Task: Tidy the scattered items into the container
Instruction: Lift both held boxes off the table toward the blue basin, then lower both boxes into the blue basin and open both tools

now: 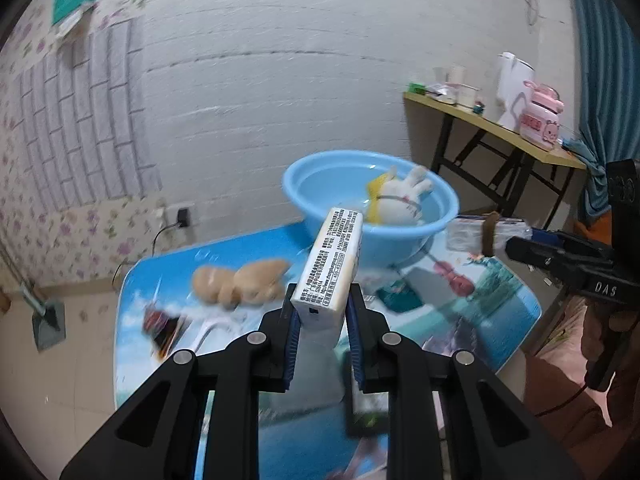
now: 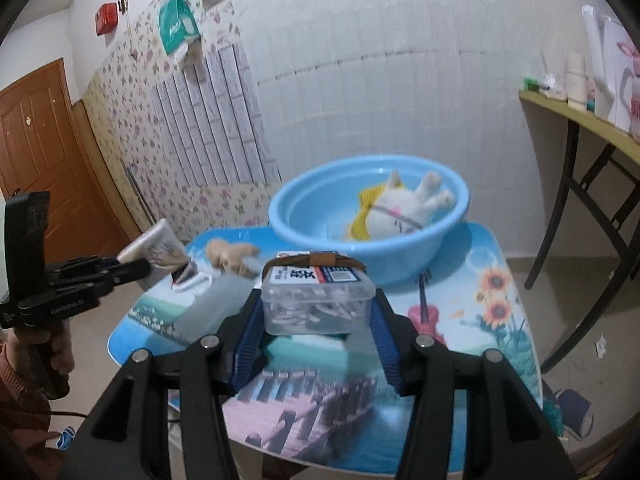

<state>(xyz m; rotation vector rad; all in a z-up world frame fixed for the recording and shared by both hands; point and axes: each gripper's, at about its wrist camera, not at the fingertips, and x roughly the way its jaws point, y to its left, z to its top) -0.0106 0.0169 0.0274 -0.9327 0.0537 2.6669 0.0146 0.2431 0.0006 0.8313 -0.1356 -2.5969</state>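
The blue bowl [image 1: 370, 216] sits at the far end of the little table [image 1: 500, 320], in the middle of both pictures. A white bunny toy [image 2: 400, 208] already lies inside it.

The bowl is straight ahead of both tongs, and up a bit in each frame. The right tongs [image 2: 316, 320] look closer to it. The left tongs [image 1: 322, 332] look a bit further back.

The left tongs are squeezed on a long white box [image 1: 332, 260]. The box's long side points away from the tongs, right at the bowl. Its far end looks like it nearly reaches the bowl's rim.

The right tongs are wide apart but pressed on both sides of a clear plastic box [image 2: 316, 300] with a brown band over its top. This box lies sideways across the tongs, with the bowl just behind it.

A tan soft toy [image 1: 240, 280] lies on the table, left of the bowl. I think it must go in too.

I think each box must go forward over the rim, then the tongs let go.
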